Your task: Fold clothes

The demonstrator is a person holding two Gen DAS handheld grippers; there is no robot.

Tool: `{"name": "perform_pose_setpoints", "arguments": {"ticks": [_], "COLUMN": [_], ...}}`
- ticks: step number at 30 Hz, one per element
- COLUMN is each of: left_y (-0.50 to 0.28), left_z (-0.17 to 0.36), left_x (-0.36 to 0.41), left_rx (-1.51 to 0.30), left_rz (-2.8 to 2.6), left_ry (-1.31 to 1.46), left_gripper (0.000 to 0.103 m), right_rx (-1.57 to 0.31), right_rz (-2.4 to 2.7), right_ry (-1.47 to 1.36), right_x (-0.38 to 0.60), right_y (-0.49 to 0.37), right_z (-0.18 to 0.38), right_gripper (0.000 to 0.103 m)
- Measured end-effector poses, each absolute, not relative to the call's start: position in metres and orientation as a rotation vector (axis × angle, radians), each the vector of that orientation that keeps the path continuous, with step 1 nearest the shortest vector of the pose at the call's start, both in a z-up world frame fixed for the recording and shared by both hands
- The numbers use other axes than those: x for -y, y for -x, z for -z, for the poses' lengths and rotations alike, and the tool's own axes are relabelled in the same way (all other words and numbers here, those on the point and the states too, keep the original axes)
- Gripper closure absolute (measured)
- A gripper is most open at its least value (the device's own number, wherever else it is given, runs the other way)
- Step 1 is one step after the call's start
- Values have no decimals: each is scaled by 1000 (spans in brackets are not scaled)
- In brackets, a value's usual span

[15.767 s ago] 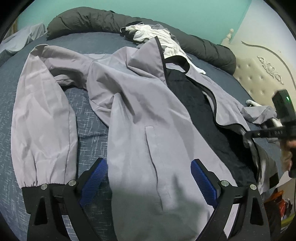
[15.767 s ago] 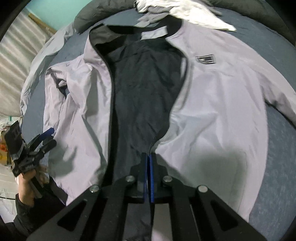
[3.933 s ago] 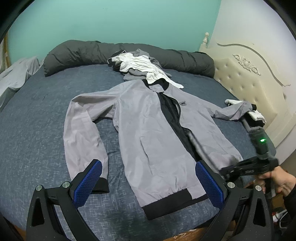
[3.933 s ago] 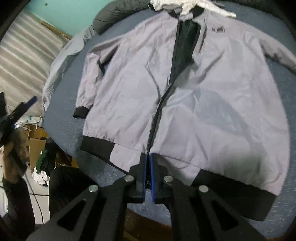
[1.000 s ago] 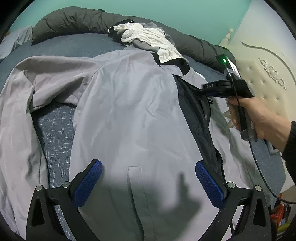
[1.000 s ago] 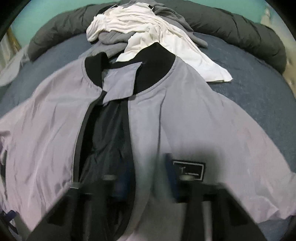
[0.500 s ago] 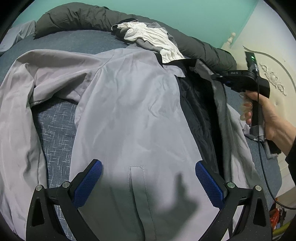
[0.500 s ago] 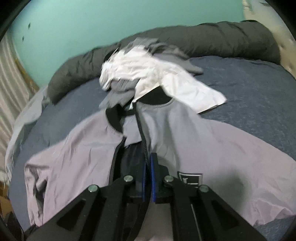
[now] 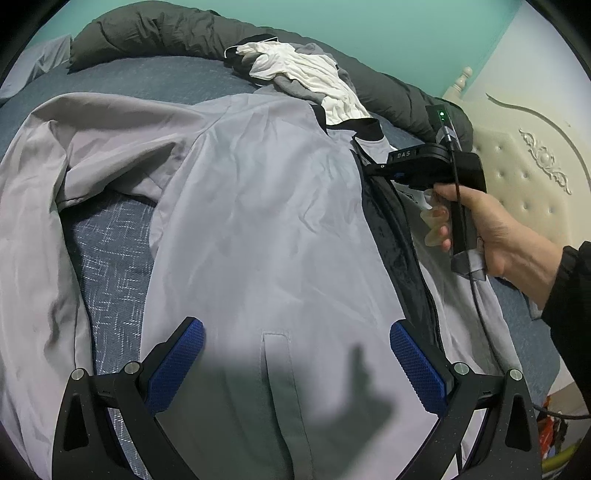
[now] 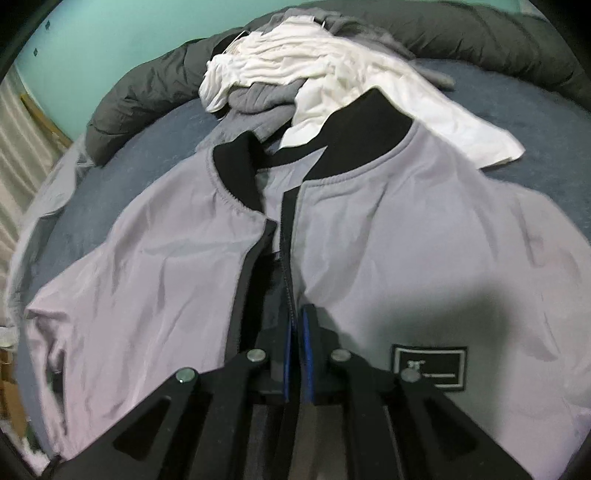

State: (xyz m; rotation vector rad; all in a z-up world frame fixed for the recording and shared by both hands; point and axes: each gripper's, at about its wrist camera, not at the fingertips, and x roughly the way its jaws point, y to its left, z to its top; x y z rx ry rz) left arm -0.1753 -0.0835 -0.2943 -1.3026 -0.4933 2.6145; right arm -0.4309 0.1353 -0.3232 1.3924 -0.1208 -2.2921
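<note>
A grey jacket (image 9: 258, 221) with black collar and lining lies front-up on the blue bed cover (image 9: 110, 236). My left gripper (image 9: 295, 328) hovers open over its left front panel, by the pocket slit, holding nothing. In the left wrist view a hand holds my right gripper (image 9: 371, 170) at the zip just below the collar. In the right wrist view the jacket (image 10: 406, 240) fills the frame, and the right gripper (image 10: 298, 321) pinches the zipper edge of the right front panel. Its jaws are starting to part, with the edge still between the pads.
A pile of white and grey clothes (image 9: 303, 74) lies beyond the collar and shows again in the right wrist view (image 10: 314, 62). A rolled dark duvet (image 9: 166, 33) runs along the far side. A cream padded headboard (image 9: 528, 166) stands at the right.
The right gripper has come down and back toward the jacket's middle with the zipper edge, narrowing the dark gap between the panels. The left gripper has stayed still and open.
</note>
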Motion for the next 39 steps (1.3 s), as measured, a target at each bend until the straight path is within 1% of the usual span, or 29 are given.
{"name": "perform_pose_setpoints", "arguments": {"ticks": [2,3,4,5,7,9,11,16,17,18,19,21,24,26,29,30,32,34,37,39], "left_y": [175,174,174,173,173,173,172,171,172,172,172,173,173,173,174,174,173,174,174,174], "left_z": [294,294,294,293,293,292,292,292,292,292,292,292,293,293,293,293,293,293,292,292], "left_x": [83,83,83,82,82,81,81,81,81,81,81,80,81,82,82,82,82,83,84,84], "left_rx": [494,493,491,489,489,487,487,488,489,490,490,491,494,498,496,494,491,498,503,500], "left_rz": [-2614,-2615,-2615,-2615,-2615,-2616,-2616,-2617,-2617,-2617,-2617,-2616,-2615,-2616,-2615,-2615,-2615,-2615,-2615,-2616], "left_ry": [1303,1303,1303,1302,1301,1301,1300,1302,1302,1303,1303,1303,1303,1303,1305,1305,1305,1306,1301,1300], "left_gripper": [0,0,0,0,0,0,0,0,0,0,0,0,0,0,0,0,0,0,0,0], "right_rx": [133,131,118,110,105,82,59,-80,-74,-64,-64,-51,-18,-55,-134,-140,-92,0,56,145], "right_rz": [2294,2301,2314,2322,2331,2362,2339,2305,2300,2299,2305,2315,2311,2305,2268,2262,2266,2280,2305,2345], "right_ry": [-1369,-1352,-1330,-1303,-1254,-1269,-1317,-1414,-1413,-1401,-1390,-1373,-1318,-1313,-1393,-1427,-1477,-1430,-1311,-1262], "right_x": [-140,-142,-143,-145,-150,-152,-152,-143,-143,-143,-142,-143,-137,-124,-102,-98,-97,-103,-117,-134], "right_y": [431,428,425,420,409,400,391,378,376,374,373,371,368,369,376,381,390,387,375,370], "right_z": [315,309,302,295,286,286,295,320,322,323,322,318,304,300,315,321,330,324,305,295], "right_gripper": [95,88,78,77,77,77,77,77,78,94,98,100,100,100,100,96,95,92,91,91]}}
